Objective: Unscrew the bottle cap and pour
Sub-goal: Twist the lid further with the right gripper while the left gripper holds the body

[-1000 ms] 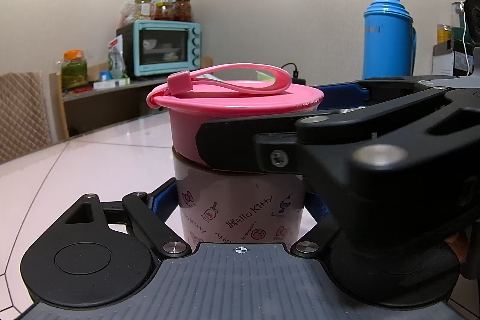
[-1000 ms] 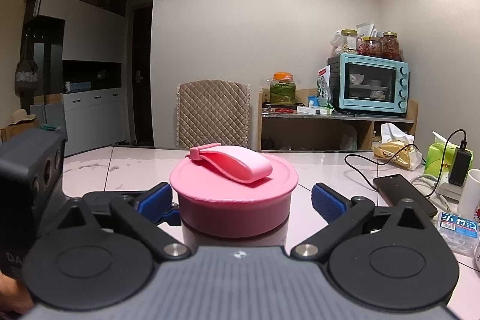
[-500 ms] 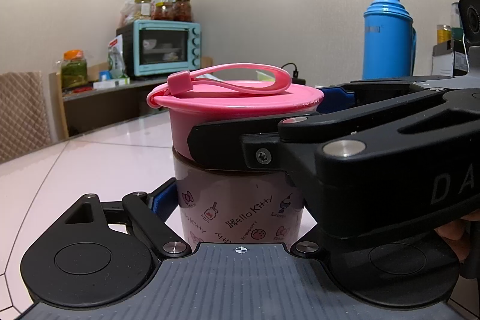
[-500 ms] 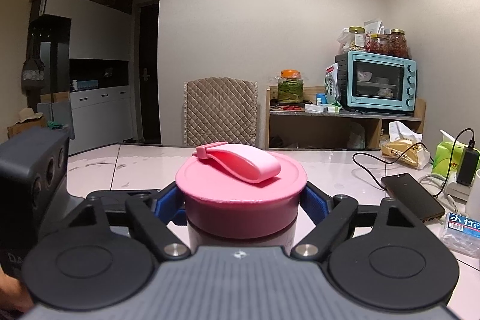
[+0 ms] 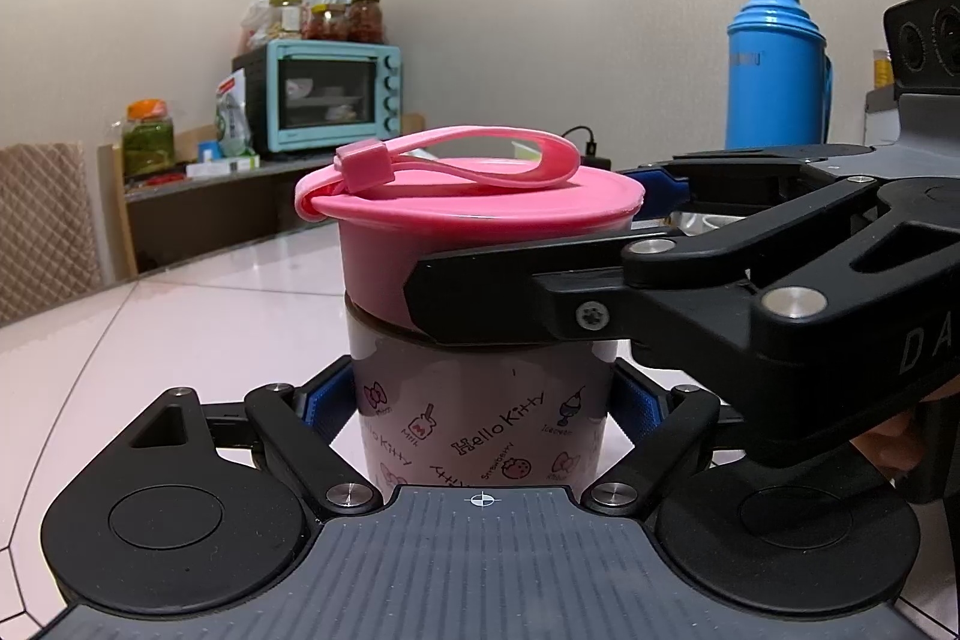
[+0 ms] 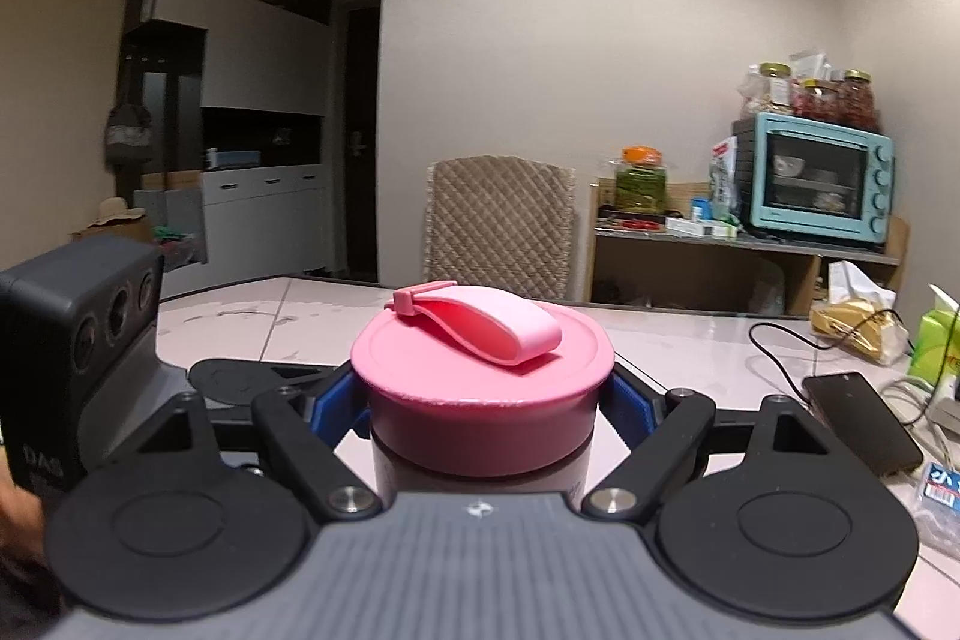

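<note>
A bottle (image 5: 480, 436) with a Hello Kitty print stands on the pale table (image 5: 180, 328). It carries a wide pink cap (image 5: 480, 214) with a pink strap loop on top. My left gripper (image 5: 480, 400) is shut on the bottle's body, a blue pad on each side. My right gripper (image 6: 483, 397) reaches in from the right and is shut on the pink cap (image 6: 480, 388), its blue pads pressed against the rim on both sides. In the left wrist view one of its black fingers (image 5: 510, 304) crosses the cap's lower edge.
A blue thermos (image 5: 774, 70) stands behind on the right. A teal toaster oven (image 6: 816, 178) with jars on top sits on a side shelf. A black phone (image 6: 861, 418), cables and packets lie on the table's right side. A quilted chair (image 6: 501, 226) stands at the far edge.
My right gripper's jaws have closed from wide apart onto the pink cap, and the gripper has swung a little. The left gripper and the bottle have stayed put.
</note>
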`<state>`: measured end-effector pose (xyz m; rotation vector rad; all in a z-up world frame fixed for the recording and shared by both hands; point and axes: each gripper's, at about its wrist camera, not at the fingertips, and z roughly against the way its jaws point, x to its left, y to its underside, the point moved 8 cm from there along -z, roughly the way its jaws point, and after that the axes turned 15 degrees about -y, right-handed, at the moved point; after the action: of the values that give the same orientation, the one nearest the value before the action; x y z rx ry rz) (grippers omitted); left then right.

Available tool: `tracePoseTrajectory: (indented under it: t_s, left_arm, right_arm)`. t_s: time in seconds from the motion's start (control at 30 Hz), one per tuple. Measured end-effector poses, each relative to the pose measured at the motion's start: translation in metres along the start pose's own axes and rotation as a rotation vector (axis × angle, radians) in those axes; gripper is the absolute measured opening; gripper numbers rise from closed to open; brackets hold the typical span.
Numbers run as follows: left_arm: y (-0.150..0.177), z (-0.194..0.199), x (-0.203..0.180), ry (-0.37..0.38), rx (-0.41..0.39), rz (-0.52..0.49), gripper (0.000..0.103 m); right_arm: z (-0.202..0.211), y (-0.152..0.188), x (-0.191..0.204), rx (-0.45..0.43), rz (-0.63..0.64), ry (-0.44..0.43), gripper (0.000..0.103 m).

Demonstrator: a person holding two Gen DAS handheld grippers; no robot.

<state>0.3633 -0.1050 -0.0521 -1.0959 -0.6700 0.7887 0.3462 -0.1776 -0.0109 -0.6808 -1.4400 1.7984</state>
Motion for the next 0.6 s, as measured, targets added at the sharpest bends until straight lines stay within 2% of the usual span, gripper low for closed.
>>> tracePoseTrajectory:
  t_s: [0.6]
  left_arm:
    - [0.0,0.0,-0.002,0.0,0.0,-0.001,0.09]
  right_arm:
    - [0.004,-0.001,-0.012,-0.001,0.052,-0.218,0.085]
